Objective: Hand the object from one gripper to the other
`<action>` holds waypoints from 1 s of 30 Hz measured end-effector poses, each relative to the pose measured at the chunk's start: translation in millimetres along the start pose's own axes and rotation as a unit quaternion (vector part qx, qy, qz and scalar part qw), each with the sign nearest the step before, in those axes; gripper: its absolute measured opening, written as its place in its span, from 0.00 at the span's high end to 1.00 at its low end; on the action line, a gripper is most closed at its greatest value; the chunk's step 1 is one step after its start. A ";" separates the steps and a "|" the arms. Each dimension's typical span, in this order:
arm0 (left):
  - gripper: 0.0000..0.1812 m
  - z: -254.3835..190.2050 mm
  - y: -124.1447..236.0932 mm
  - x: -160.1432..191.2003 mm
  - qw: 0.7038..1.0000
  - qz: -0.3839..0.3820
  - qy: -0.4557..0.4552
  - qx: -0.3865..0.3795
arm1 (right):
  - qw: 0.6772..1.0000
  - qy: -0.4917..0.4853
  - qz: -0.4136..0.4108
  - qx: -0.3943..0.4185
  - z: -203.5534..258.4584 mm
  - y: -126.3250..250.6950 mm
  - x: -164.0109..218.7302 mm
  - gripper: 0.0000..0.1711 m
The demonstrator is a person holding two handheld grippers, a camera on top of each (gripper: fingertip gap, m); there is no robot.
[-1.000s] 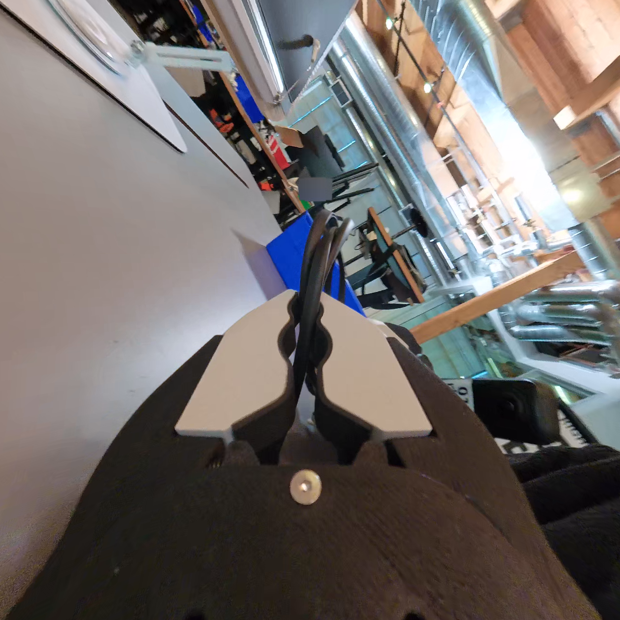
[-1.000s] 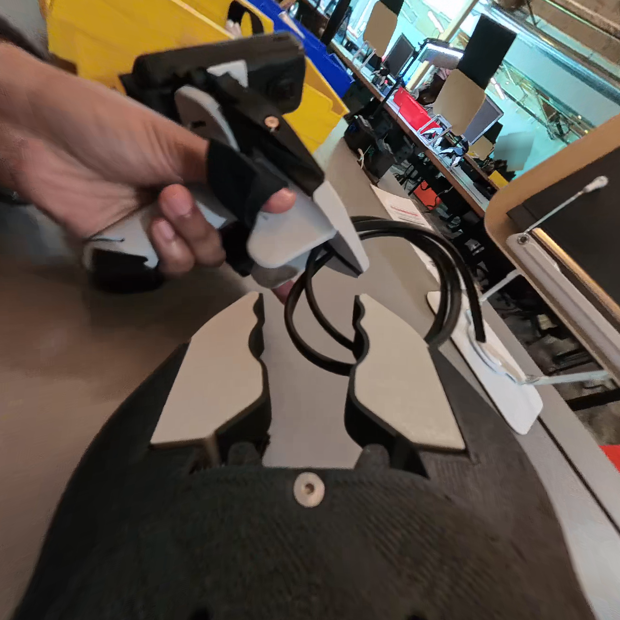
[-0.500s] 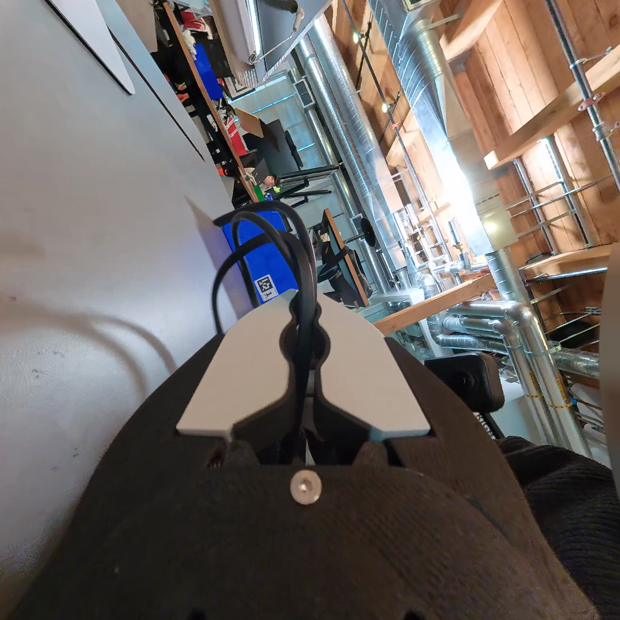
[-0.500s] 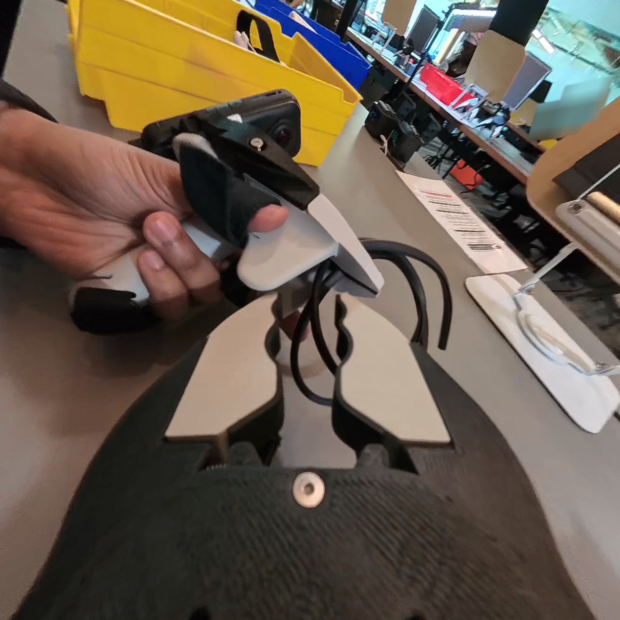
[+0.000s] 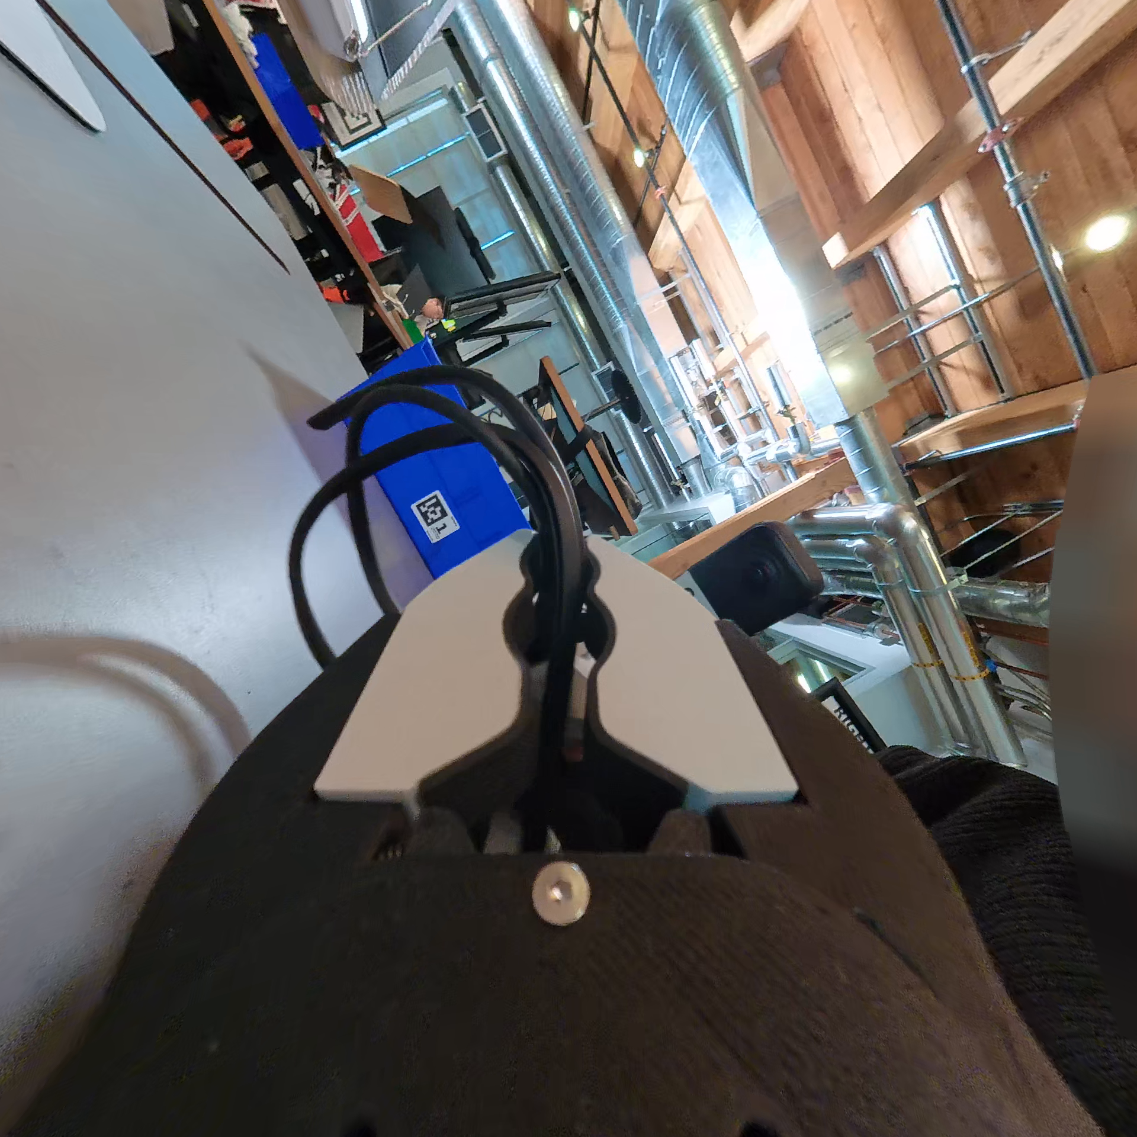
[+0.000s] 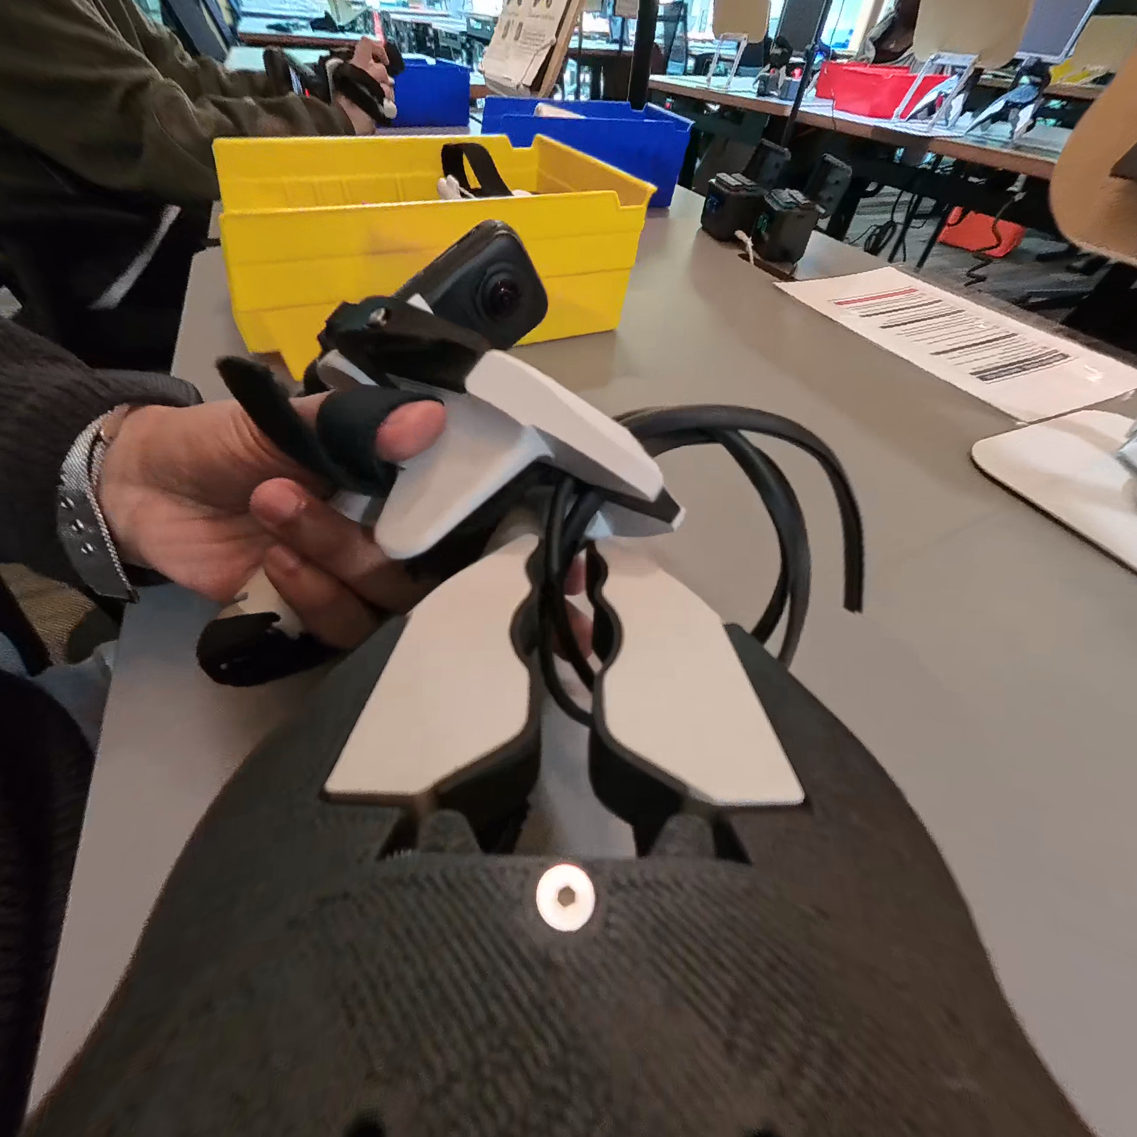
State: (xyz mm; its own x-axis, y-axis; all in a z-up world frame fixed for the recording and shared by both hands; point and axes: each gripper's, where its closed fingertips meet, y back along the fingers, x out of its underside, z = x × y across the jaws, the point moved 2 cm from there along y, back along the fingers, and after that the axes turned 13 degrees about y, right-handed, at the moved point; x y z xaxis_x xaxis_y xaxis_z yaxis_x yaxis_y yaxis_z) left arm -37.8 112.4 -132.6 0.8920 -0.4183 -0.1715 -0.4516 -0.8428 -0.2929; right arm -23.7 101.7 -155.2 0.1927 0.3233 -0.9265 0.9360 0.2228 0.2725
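A coiled black cable (image 6: 793, 492) hangs between both grippers above the grey table (image 6: 953, 707). In the right wrist view, my left gripper (image 6: 621, 510), held by a hand, is shut on the coil from the upper left. My right gripper (image 6: 563, 578) sits just below it, and its jaws are closed in on several strands of the same coil. In the left wrist view, my left gripper (image 5: 560, 554) pinches the cable (image 5: 557, 504), whose loops arc up and left. The camera of the right gripper (image 5: 757, 572) shows just behind it.
A yellow bin (image 6: 430, 246) stands on the table behind the grippers, with blue bins (image 6: 590, 135) farther back. A printed sheet (image 6: 960, 338) and a white base plate (image 6: 1070, 467) lie at the right. Another person's sleeve (image 6: 123, 111) is at the upper left. A blue bin (image 5: 443, 467) shows in the left wrist view. About 4 centimeters separates my left fingertips from my right.
My right gripper's jaws have narrowed from wide open to closed around the cable strands. The left gripper has turned and stayed shut on the cable.
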 end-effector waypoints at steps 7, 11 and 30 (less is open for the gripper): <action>0.63 -8.4 1.2 -7.0 1.000 -0.011 -0.014 0.017 | 0.998 -0.057 -0.026 0.004 -12.5 6.4 -4.8 0.97; 0.59 -11.1 6.7 -18.1 0.999 -0.026 -0.022 0.023 | 0.996 -0.081 -0.044 0.021 -26.1 13.6 -6.3 0.97; 0.63 -9.8 14.7 -31.8 0.999 -0.033 -0.020 0.028 | 0.924 0.142 0.015 0.355 -162.7 198.7 -70.6 0.97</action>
State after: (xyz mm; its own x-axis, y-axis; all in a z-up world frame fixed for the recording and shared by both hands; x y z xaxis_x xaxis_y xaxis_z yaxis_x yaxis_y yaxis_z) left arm -72.6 110.0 -122.3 0.9190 -0.3468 -0.1876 -0.3927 -0.8480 -0.3561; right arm 100.8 272.8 6.6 0.2312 0.5695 -0.7888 0.9083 -0.4168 -0.0348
